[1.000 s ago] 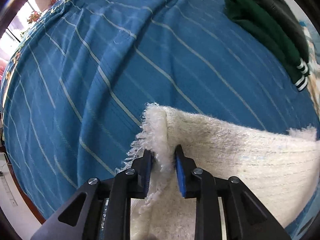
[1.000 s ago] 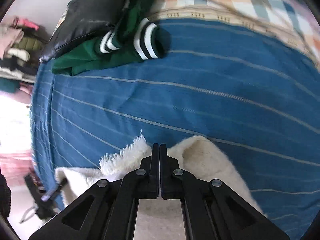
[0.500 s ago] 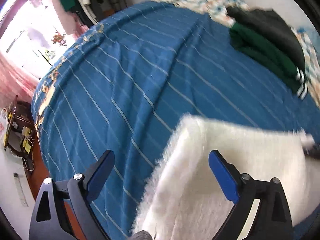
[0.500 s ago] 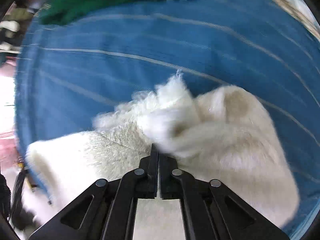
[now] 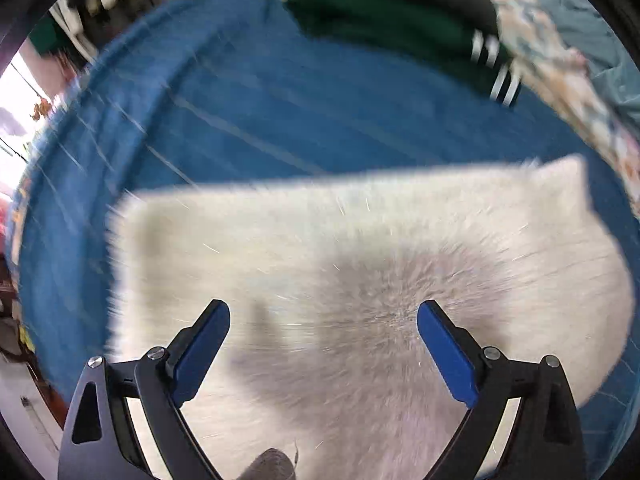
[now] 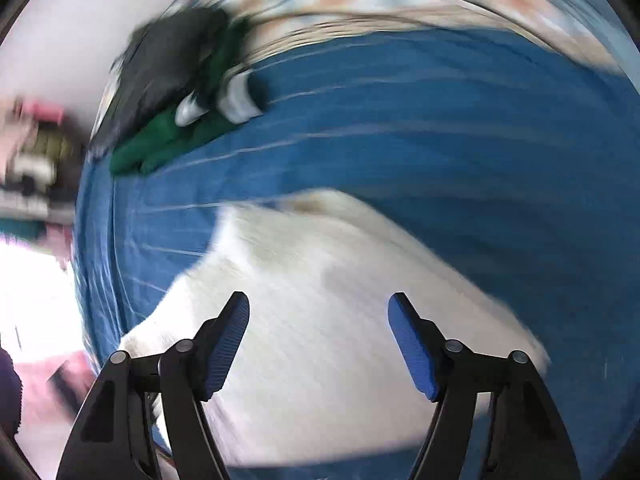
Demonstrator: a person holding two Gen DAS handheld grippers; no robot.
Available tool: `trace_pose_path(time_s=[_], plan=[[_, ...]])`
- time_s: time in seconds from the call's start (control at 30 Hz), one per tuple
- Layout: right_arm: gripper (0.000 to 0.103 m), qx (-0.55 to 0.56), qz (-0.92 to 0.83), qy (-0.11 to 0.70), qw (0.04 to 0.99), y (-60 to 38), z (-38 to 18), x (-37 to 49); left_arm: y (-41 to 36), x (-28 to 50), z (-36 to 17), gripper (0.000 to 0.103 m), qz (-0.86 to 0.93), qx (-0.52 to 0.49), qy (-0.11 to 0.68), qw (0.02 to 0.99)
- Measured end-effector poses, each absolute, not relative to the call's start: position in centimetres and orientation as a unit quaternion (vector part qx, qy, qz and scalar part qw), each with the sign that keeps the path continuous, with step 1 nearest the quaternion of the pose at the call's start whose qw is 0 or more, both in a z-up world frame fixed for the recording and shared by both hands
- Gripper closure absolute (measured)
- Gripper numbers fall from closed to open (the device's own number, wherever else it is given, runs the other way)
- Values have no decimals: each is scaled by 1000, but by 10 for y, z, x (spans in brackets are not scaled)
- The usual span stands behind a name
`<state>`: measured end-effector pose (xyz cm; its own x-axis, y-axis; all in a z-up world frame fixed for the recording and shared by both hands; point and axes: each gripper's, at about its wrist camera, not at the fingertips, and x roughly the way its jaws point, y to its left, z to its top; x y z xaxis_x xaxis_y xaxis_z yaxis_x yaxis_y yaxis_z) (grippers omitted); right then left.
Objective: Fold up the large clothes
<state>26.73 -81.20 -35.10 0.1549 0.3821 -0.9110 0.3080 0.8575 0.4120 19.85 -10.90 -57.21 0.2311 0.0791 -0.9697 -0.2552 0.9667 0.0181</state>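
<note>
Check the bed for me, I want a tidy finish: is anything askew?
Nothing stands out. The white fluffy garment lies flat on the blue bedspread; the green and black clothes sit stacked at the far edge.

Bedroom: blue striped bedspread (image 5: 304,92)

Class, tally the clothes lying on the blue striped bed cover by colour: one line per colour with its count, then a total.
White fluffy garment: 1
Green garment with striped cuffs: 1
Black garment: 1
Total: 3, all lying on the blue striped bed cover. The frames are blurred, so any further piece hidden in the green and black pile cannot be ruled out.
</note>
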Motion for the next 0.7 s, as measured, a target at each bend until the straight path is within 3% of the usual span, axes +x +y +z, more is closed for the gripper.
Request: trace_pose_path(time_s=[0.1, 0.33, 0.37, 0.43, 0.6, 0.7], plan=[[29, 308, 14, 651, 693, -846, -378, 225, -109, 198, -602, 0, 110, -60, 610, 782], [29, 490, 40, 595, 637, -862, -490, 191, -114, 194, -599, 0, 103, -43, 594, 797], [23, 510, 47, 578, 635, -860, -499, 194, -115, 195, -597, 0, 103, -44, 599, 793], [16, 525, 63, 557, 641, -855, -503, 200, -114, 202, -589, 0, 106, -59, 607, 785], [17, 542, 135, 519, 647, -834, -505, 224, -128, 209, -546, 0, 79, -101, 566, 815], [20, 535, 146, 526, 645, -821, -513, 244, -152, 224, -568, 0, 70, -83, 591, 799]])
